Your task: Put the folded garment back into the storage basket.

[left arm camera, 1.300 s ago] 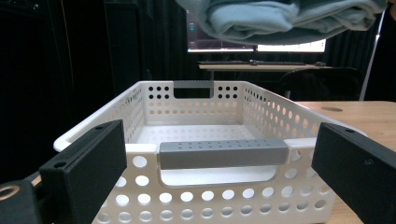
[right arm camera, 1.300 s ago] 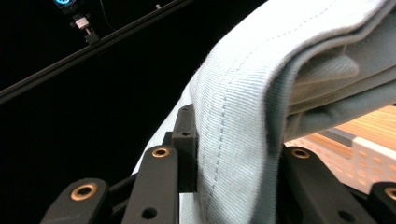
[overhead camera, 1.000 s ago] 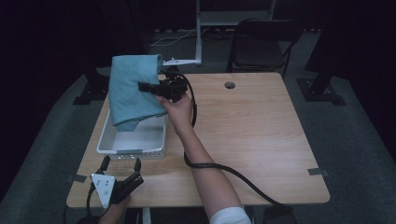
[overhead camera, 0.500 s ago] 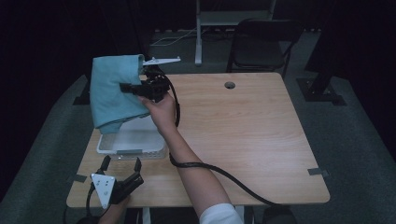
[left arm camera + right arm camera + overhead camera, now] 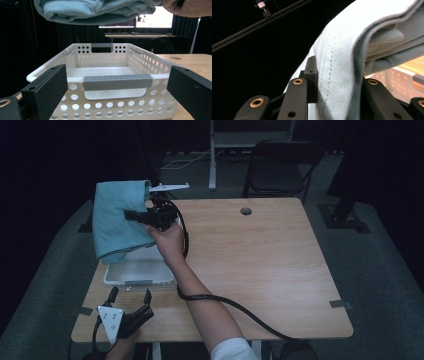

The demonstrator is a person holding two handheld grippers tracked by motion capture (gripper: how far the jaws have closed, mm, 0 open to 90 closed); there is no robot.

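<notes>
The left gripper (image 5: 131,296) rests at the near left corner of the light wooden surface (image 5: 260,265), its two black fingers (image 5: 47,87) standing wide apart with nothing between them. They point at the near wall of the white perforated plastic basket (image 5: 110,100), which has a grey handle bar across that wall. The basket (image 5: 137,272) stands on the surface just beyond the left gripper, close to the left edge.

Above the basket, the right gripper (image 5: 131,215) is held in the air by the person's right hand (image 5: 167,240), with a black cable (image 5: 225,302) trailing back along the forearm to the near edge of the surface. Its fingers are clamped on the folded teal cotton towel (image 5: 117,222); the right gripper view shows the stitched fold of the towel (image 5: 339,75) pinched between the two black fingers. The towel hangs clear of the basket, partly over its far left part and partly out past the left edge of the surface.

Beyond the surface stand a dark folding chair (image 5: 280,170) and a pale metal stand (image 5: 250,140) on the grey floor.
</notes>
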